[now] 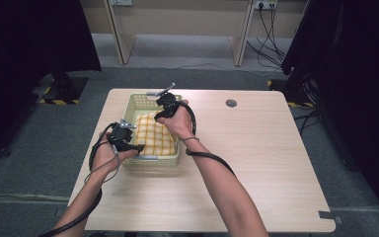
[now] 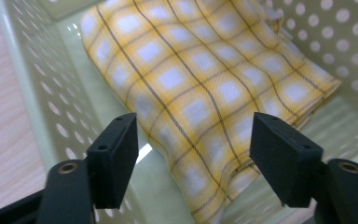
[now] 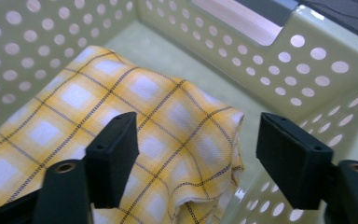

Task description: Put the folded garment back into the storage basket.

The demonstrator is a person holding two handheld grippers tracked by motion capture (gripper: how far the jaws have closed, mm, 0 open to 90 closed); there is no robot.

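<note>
Left gripper (image 2: 193,154) and right gripper (image 3: 196,154) gape wide, empty, over the checked cloth (image 2: 200,79) in the basket (image 1: 143,101), cloth's underside hidden

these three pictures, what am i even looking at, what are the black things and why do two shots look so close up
A person sits at a wooden table with a hand-held gripper in each hand: a black two-jaw clamp worked by hand, not a robot arm. The wide picture comes from a camera above the table. The left hand-held gripper and the right hand-held gripper both reach into a pale green perforated basket. The two close-ups come from cameras riding on each gripper, looking along its own black jaws. In the basket lies a folded yellow checked cloth. Both sets of jaws stand open just above the cloth, so nothing is held yet.
</note>
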